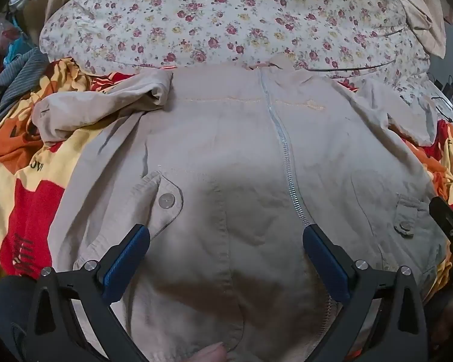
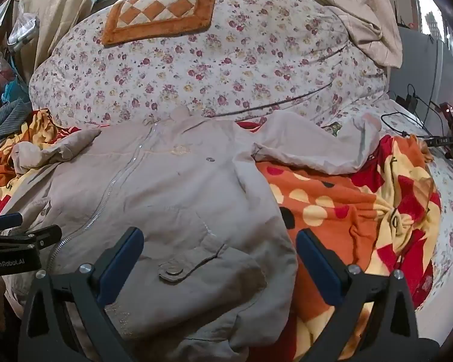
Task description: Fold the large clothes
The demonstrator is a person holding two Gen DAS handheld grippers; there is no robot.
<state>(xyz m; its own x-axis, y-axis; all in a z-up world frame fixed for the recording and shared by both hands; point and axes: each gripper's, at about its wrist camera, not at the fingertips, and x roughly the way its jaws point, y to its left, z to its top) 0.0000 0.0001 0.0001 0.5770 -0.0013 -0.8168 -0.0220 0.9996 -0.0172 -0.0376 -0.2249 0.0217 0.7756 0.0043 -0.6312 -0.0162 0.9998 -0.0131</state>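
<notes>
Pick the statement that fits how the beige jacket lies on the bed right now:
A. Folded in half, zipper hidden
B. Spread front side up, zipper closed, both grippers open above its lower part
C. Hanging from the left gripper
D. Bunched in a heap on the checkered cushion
B. The beige jacket lies flat with its zipper running up the middle, and the left gripper and right gripper stand wide open, gripping nothing.

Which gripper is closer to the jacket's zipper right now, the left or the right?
Left. The left gripper hangs over the jacket with one finger almost on the zipper. The right gripper is over the pocket flap near the jacket's edge, farther away.
</notes>
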